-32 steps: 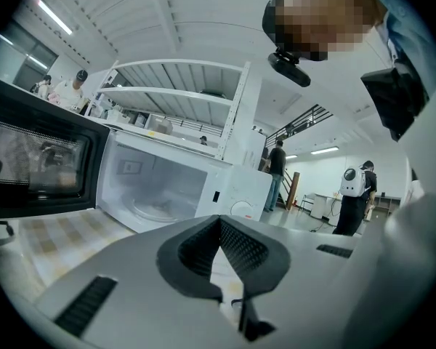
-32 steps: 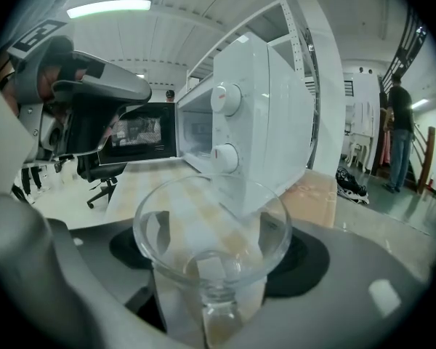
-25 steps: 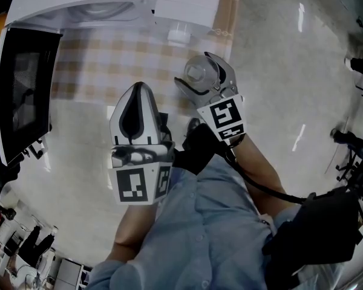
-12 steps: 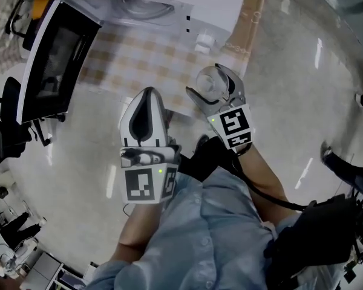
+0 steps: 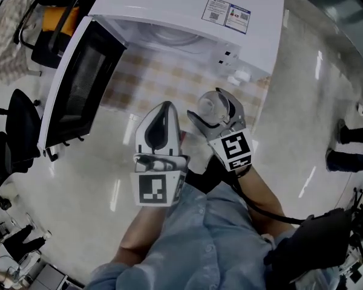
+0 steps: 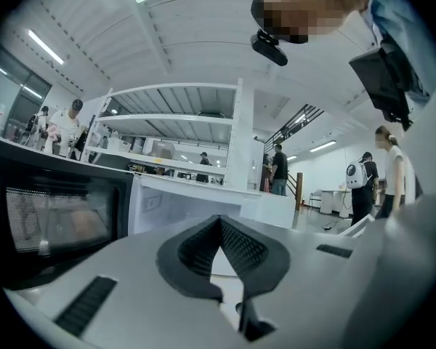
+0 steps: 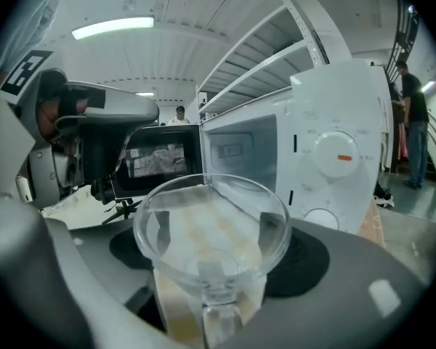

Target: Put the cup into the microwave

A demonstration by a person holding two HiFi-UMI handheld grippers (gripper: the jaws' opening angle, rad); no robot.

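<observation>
R claw [image 5: 213, 112] grasps cup [image 7: 211, 227], L claw [image 5: 161, 110] clenched, empty. Hold cup level; go straight into open microwave [image 5: 169, 5].

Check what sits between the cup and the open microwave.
Between cup and microwave, only bare checked cloth, in head and right gripper views.

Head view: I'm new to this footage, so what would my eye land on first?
The clear cup clamped in the right gripper, facing the white microwave. The microwave's dark door stands wide open at the left, and a checked cloth lies in front of it. The left gripper alongside is shut and empty.
</observation>
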